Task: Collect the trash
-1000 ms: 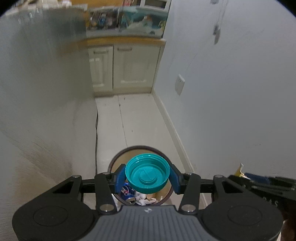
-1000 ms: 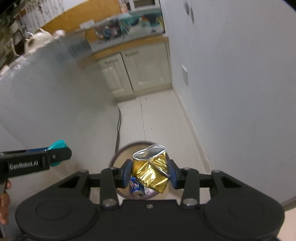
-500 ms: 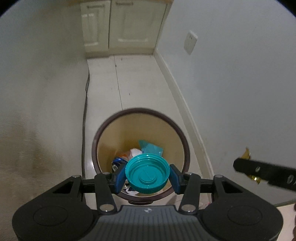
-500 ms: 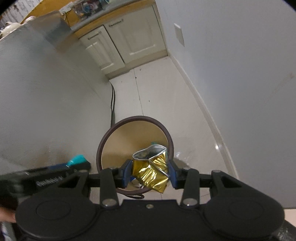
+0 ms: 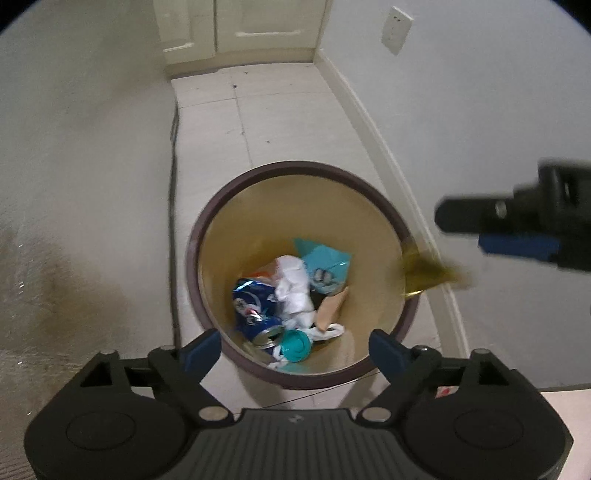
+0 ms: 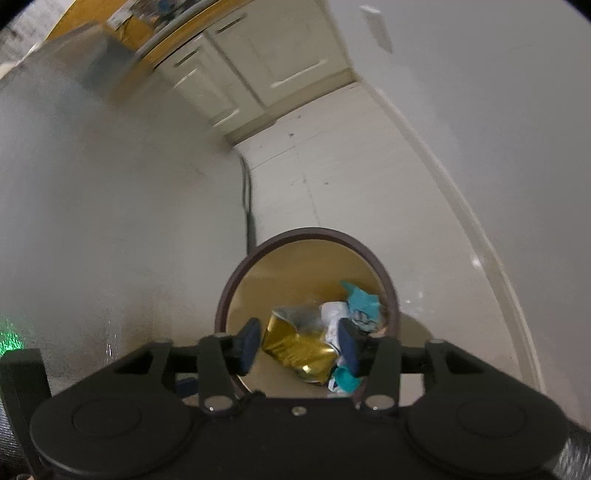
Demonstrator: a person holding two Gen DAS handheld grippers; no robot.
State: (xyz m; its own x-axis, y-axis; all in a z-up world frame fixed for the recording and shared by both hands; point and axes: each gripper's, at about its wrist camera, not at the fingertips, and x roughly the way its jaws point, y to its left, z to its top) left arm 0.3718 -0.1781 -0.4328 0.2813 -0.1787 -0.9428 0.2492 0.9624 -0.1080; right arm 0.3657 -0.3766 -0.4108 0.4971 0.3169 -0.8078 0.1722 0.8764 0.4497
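A round bin with a dark brown rim (image 5: 295,166) stands on the tiled floor below both grippers. My left gripper (image 5: 295,349) hangs over its near edge, its jaws opening wide with nothing between them. The teal lid (image 5: 293,345) lies loose inside the bin on the trash. My right gripper (image 6: 299,345) is over the bin (image 6: 306,234), jaws opening. The crumpled gold wrapper (image 6: 295,343) sits loose between its fingers. In the left wrist view the wrapper (image 5: 432,273) is a blur dropping below the right gripper (image 5: 465,232) at the bin's right rim.
The bin holds a crushed blue can (image 5: 255,306), white tissue (image 5: 295,291), a teal packet (image 5: 325,264) and brown paper (image 5: 330,310). A black cable (image 5: 173,184) runs along the left wall. Cream cabinet doors (image 5: 240,22) close the far end; a skirting board (image 5: 373,125) lines the right wall.
Both grippers came down close over the bin. The left jaws spread and the teal lid fell into the bin. The right jaws widened and the gold wrapper came loose.
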